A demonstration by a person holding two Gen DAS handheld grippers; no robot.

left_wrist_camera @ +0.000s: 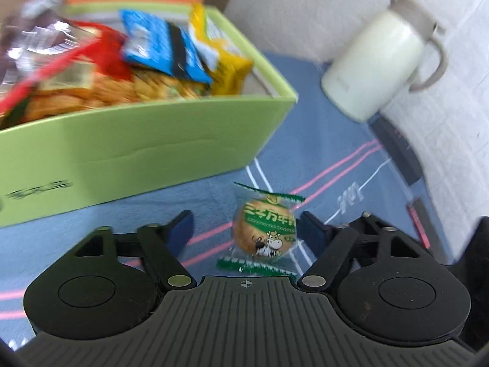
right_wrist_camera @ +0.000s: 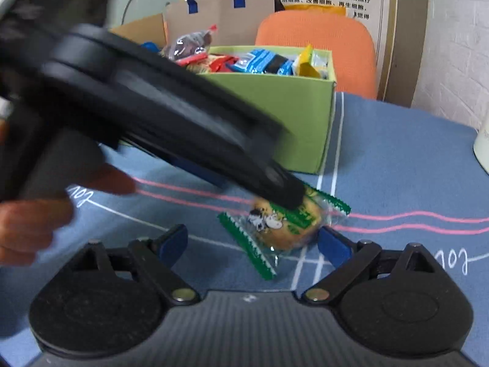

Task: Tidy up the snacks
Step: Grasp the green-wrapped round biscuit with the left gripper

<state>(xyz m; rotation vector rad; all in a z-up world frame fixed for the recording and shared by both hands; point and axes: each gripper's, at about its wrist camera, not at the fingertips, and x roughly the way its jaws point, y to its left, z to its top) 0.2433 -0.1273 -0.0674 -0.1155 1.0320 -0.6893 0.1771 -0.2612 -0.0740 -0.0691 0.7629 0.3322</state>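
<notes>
**Both grippers over one wrapped biscuit on the blue mat**

Here it is: a round golden biscuit [left_wrist_camera: 264, 232] in a clear wrapper, green zigzag seals at both ends, a green band with lettering across the top and a little cartoon cow below. It lies flat on the blue mat [left_wrist_camera: 321, 140], right on the pink and white lines, just in front of the green box [left_wrist_camera: 146, 153].

The left gripper [left_wrist_camera: 246, 229] has the biscuit between its blue pads, jaws about half apart. The right-side pad sits against the wrapper's edge; the left-side pad stands clear of it, so no squeeze yet. In the right wrist view that same gripper reaches in from the upper left, its tip over the biscuit's top.

The right gripper [right_wrist_camera: 253, 241] is spread wide and holds nothing; its right pad is just beside the biscuit, the rest of the gap is bare mat. A hand [right_wrist_camera: 27, 226] shows at the left edge.

The box is packed with bags: red, blue, yellow. A cream jug [left_wrist_camera: 376, 61] stands well apart to the right, near the wall. Between box and jug lies open mat. An orange chair [right_wrist_camera: 318, 52] sits behind the box.
</notes>
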